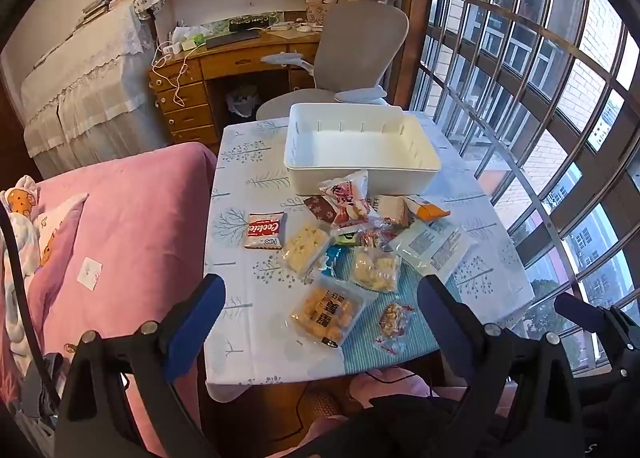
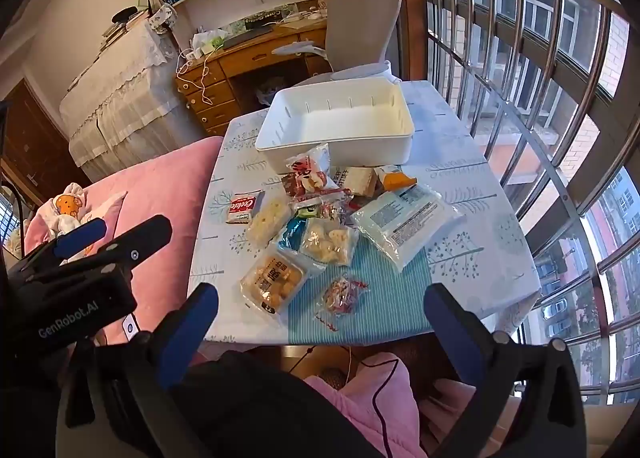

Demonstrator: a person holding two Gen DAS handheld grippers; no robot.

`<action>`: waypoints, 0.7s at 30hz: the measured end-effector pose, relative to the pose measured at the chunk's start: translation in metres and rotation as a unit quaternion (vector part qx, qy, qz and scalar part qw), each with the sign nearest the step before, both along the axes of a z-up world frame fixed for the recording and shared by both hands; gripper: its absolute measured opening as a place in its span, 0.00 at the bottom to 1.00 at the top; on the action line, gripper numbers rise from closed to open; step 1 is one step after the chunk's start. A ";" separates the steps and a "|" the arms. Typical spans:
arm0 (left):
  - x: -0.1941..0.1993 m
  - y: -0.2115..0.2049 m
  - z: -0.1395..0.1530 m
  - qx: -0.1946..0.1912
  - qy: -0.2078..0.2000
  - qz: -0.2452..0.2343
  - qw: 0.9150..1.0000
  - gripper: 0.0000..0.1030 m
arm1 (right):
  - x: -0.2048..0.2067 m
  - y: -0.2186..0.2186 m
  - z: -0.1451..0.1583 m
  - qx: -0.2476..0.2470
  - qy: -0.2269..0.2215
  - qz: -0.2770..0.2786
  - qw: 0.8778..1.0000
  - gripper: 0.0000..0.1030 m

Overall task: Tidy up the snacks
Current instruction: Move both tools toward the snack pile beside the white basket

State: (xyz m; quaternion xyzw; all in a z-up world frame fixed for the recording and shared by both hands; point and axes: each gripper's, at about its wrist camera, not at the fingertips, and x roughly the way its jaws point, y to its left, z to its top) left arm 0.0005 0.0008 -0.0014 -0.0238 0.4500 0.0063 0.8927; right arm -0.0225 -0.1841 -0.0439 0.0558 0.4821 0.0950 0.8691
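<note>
A heap of snack packets lies on the tree-patterned tablecloth. It includes a red Cookie packet, a clear bag of golden puffs, a small red-wrapped sweet and a flat white pack. Behind the heap stands an empty white bin. My left gripper hovers open over the table's near edge, holding nothing. My right gripper is beside it, also open and empty. Each shows at the edge of the other's view.
A pink bed cover borders the table on the left. Barred windows run along the right. Beyond the table are a grey office chair and a wooden desk under bookshelves.
</note>
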 end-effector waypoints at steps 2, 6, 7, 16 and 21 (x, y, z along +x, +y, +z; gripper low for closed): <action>0.002 -0.004 -0.001 0.005 0.007 -0.005 1.000 0.94 | -0.001 0.000 0.000 -0.001 -0.001 0.000 1.000 1.00; 0.004 -0.007 -0.002 0.004 0.008 -0.007 1.000 0.94 | -0.002 -0.002 -0.001 0.000 -0.002 -0.001 1.000 1.00; -0.001 -0.007 -0.005 0.000 0.004 -0.005 1.000 0.94 | -0.002 -0.002 -0.001 0.000 -0.001 -0.001 1.000 1.00; -0.010 -0.003 -0.005 0.002 0.002 -0.006 1.000 0.94 | -0.003 -0.001 -0.001 0.006 0.001 -0.001 1.000 1.00; -0.015 0.003 0.002 0.006 -0.001 -0.002 1.000 0.94 | -0.016 -0.001 -0.008 0.005 -0.001 -0.002 1.000 1.00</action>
